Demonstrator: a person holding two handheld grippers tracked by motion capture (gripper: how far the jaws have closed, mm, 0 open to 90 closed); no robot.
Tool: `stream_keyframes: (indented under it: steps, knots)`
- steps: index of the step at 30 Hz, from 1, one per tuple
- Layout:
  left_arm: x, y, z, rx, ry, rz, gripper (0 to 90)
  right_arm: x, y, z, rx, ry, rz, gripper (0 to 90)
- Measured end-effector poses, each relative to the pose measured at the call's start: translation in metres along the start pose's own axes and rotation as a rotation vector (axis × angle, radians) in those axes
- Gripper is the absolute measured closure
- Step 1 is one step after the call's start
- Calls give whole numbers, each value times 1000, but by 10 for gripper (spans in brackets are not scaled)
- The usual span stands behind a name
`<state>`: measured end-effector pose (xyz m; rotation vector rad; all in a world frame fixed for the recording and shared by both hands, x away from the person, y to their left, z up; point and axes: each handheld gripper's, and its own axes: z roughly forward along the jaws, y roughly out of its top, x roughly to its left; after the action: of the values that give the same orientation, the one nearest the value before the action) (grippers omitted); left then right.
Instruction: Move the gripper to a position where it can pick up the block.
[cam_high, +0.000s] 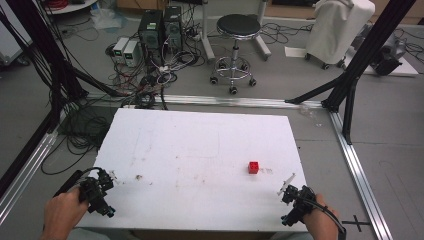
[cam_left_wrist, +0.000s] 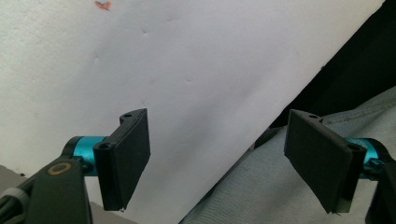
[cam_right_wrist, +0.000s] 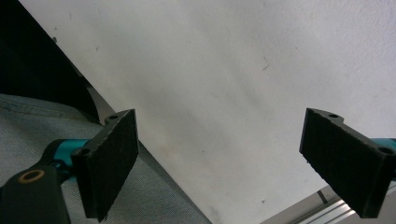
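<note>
A small red brick sits alone on the white table, right of centre. My left gripper is held at the table's front left corner, far from the brick. In the left gripper view its jaws stand wide apart with nothing between them, above the table's front edge. My right gripper is at the front right corner, a short way nearer than the brick. In the right gripper view it is open too and holds nothing.
A brown speck lies on the table's left half, and a tiny clear scrap lies beside the brick. Grey fabric of the person's clothing lies below the front edge. An aluminium rail runs along the floor to the right; a stool and cables stand beyond.
</note>
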<state>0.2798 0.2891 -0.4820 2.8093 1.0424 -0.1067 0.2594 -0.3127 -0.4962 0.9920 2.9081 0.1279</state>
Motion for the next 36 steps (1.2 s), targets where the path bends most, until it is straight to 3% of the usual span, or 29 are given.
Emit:
stream_keyframes:
  steps: [5,8,10,18,23,33,36]
  knots:
    - [0,1,0,-4,-1,-1,229,-3,-5,-1,-9,-14,-6,112]
    - [0,2,-1,-1,-1,3,229,-6,-7,-2,-22,-15,-53,112]
    - [-1,3,-1,-2,-4,2,228,-7,-7,-2,-20,-8,-56,113]
    - [-1,4,-1,-4,-5,5,229,-24,-3,-4,-19,-14,-89,113]
    - [-1,4,-2,-10,-6,0,229,-36,7,-8,-25,19,-139,112]
    - [0,4,-3,-6,-5,4,229,-48,30,-15,-19,14,-204,112]
    - [0,3,-3,-8,-2,4,229,-52,38,-17,-25,35,-225,112]
